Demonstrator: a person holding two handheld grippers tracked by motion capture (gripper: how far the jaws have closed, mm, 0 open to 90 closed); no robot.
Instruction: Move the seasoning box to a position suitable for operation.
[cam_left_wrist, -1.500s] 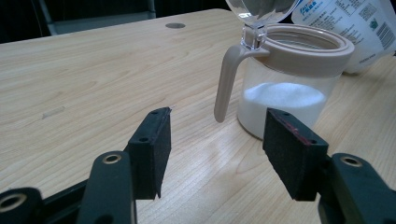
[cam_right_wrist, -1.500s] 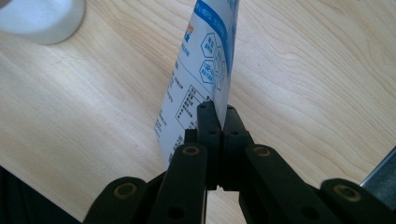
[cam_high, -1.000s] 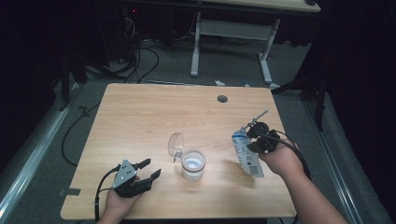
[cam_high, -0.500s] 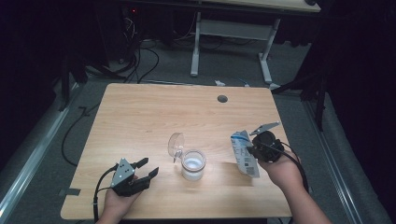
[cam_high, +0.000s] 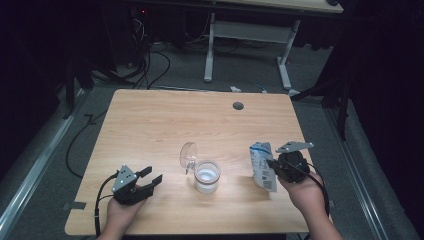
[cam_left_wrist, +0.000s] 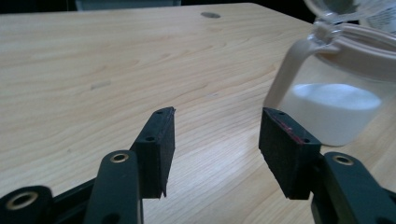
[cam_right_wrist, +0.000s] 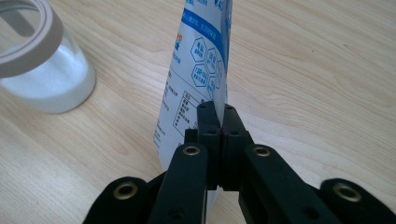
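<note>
The right hand-held gripper (cam_right_wrist: 218, 116) pinches the edge of a blue-and-white pouch (cam_right_wrist: 198, 60), which stands on the table (cam_high: 150, 125) just right of the open glass jar (cam_high: 207, 176) of white powder. The left hand-held gripper (cam_left_wrist: 215, 135), left of the jar, has been narrowing its spread jaws, nothing between them.

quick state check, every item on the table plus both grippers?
jar: upright, part full of white powder
lid: swung open, tilted behind the rim
pouch: upright, pinched at its edge
right gripper: shut on pouch
left gripper: open, nothing between, jaws just closing a little
</note>
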